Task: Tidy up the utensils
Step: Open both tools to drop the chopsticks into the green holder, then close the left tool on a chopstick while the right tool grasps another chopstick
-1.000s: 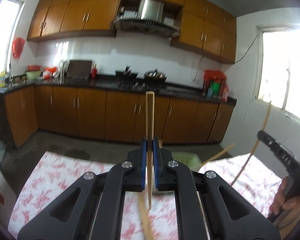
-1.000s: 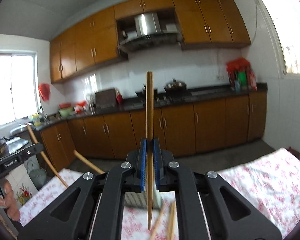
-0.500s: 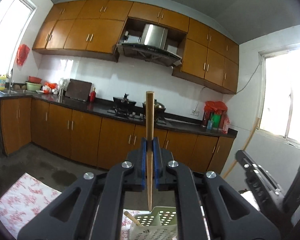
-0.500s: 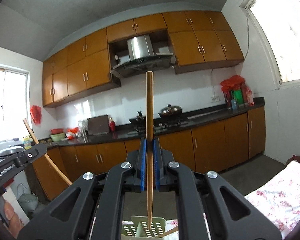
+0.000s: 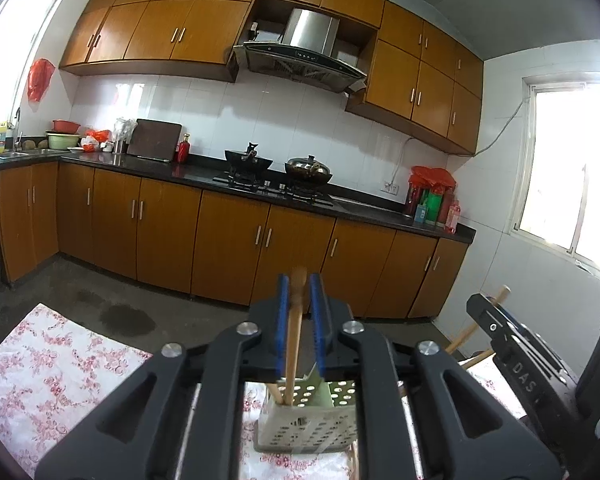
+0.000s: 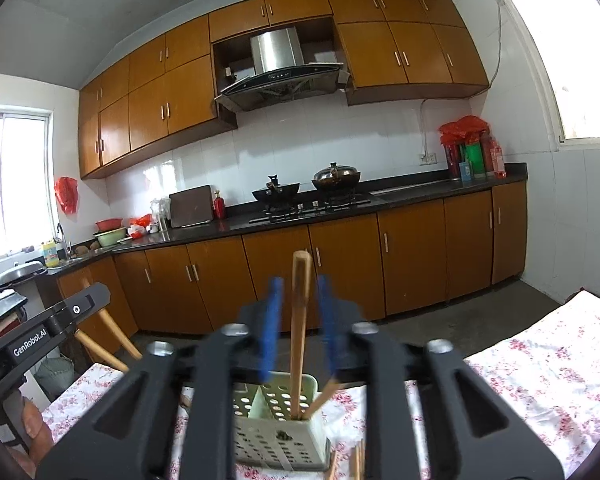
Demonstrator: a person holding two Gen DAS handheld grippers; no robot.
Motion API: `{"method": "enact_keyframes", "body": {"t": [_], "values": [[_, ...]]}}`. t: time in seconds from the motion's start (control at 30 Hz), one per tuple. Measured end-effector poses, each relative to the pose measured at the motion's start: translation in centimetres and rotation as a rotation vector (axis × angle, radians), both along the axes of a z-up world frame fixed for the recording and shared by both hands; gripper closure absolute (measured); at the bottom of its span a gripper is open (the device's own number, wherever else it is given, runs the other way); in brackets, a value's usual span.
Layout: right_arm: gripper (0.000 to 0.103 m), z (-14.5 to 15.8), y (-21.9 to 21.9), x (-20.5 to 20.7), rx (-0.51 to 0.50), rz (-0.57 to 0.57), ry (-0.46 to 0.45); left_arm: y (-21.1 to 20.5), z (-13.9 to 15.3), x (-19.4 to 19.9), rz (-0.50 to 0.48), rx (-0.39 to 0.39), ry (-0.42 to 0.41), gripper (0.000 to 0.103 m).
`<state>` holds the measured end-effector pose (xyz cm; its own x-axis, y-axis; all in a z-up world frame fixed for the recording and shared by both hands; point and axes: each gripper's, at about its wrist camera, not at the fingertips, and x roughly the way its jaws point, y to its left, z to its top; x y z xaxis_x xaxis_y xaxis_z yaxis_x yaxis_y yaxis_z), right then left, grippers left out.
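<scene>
A pale green perforated utensil holder [image 5: 308,420] stands on the floral tablecloth; it also shows in the right wrist view [image 6: 280,428]. My left gripper [image 5: 300,320] is open, its blue pads apart from a wooden chopstick [image 5: 294,332] that stands in the holder. My right gripper [image 6: 300,320] is open too, pads clear of a wooden chopstick [image 6: 300,320] standing in the holder's right compartment beside another leaning chopstick [image 6: 322,396].
The floral tablecloth [image 5: 48,376] covers the table. Loose chopsticks [image 6: 356,460] lie in front of the holder. The other gripper shows at each view's edge [image 5: 516,360] [image 6: 44,336]. Kitchen cabinets and a counter [image 5: 220,232] stand beyond.
Both grippers lowered their chopsticks into the holder and opened, letting them go. The cameras tilted down, bringing the holder and tablecloth into view.
</scene>
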<state>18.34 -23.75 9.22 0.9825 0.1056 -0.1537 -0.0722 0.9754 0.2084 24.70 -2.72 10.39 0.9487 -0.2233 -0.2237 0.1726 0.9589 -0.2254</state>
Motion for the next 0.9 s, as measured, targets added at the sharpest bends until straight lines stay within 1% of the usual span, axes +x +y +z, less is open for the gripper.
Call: {"method": "enact_keyframes", "body": {"t": [0.03,0.1,0.13,0.17,0.23,0.3,0.37,0.4,0.43,0.47,0.5,0.53,0.57,0.6,0.63,0.7,0.8,0.87,0.9], "values": [[0.064,0.3,-0.2,-0.5,-0.001,-0.006,-0.007,0.3,0.0,-0.5,-0.001,-0.003,-0.003,0.081],[0.064,0.7,-0.5,-1.1,-0.003,-0.014,-0.011,0.8,0.4,-1.6,0.001,-0.007,-0.013,0.076],[0.064,1.1,-1.0,-2.1,-0.001,-0.019,-0.019,1.1,0.7,-2.2,0.0,-0.01,-0.016,0.074],[0.064,1.3,-1.3,-2.6,0.002,-0.021,-0.023,1.4,0.9,-2.8,-0.002,-0.014,-0.021,0.073],[0.06,1.4,-2.2,-4.2,0.002,-0.037,-0.03,2.4,1.2,-4.7,0.003,-0.021,-0.028,0.07],[0.059,0.8,-3.2,-5.8,-0.012,-0.061,-0.009,3.5,0.8,-6.8,0.018,-0.013,-0.019,0.068],[0.059,-0.8,-4.0,-6.6,-0.038,-0.086,0.06,4.4,-0.3,-8.2,0.042,0.012,0.016,0.066],[0.059,-2.2,-4.4,-6.6,-0.052,-0.083,0.124,5.0,-1.6,-8.8,0.059,0.041,0.059,0.066],[0.062,-3.5,-4.5,-6.3,-0.061,-0.07,0.191,5.3,-2.9,-9.1,0.074,0.071,0.104,0.066],[0.068,-5.5,-4.7,-5.9,-0.066,-0.043,0.283,5.6,-4.7,-9.3,0.08,0.105,0.158,0.066],[0.076,-7.4,-4.7,-5.4,-0.07,-0.019,0.364,6.1,-6.0,-9.3,0.08,0.125,0.2,0.066],[0.081,-9.9,-4.4,-4.8,-0.074,0.014,0.475,6.3,-7.5,-9.2,0.077,0.142,0.253,0.067],[0.084,-11.5,-4.1,-4.5,-0.068,0.042,0.54,6.5,-9.0,-9.1,0.074,0.153,0.307,0.068],[0.087,-13.2,-3.8,-4.2,-0.06,0.072,0.602,6.8,-10.8,-8.9,0.057,0.151,0.374,0.073],[0.088,-14.4,-3.3,-4.1,-0.059,0.088,0.644,7.0,-12.0,-8.8,0.043,0.145,0.417,0.078],[0.088,-16.2,-2.5,-4.3,-0.063,0.103,0.689,7.1,-14.2,-8.8,0.019,0.137,0.484,0.08],[0.088,-17.7,-1.7,-3.7,-0.08,0.107,0.738,6.9,-16.5,-9.1,-0.021,0.127,0.538,0.08],[0.089,-17.9,-1.3,-3.4,-0.078,0.121,0.749,6.4,-17.5,-9.2,-0.04,0.13,0.56,0.08],[0.089,-18.4,-1.1,-3.7,-0.084,0.123,0.757,6.0,-17.5,-8.9,-0.045,0.133,0.569,0.08]]}}
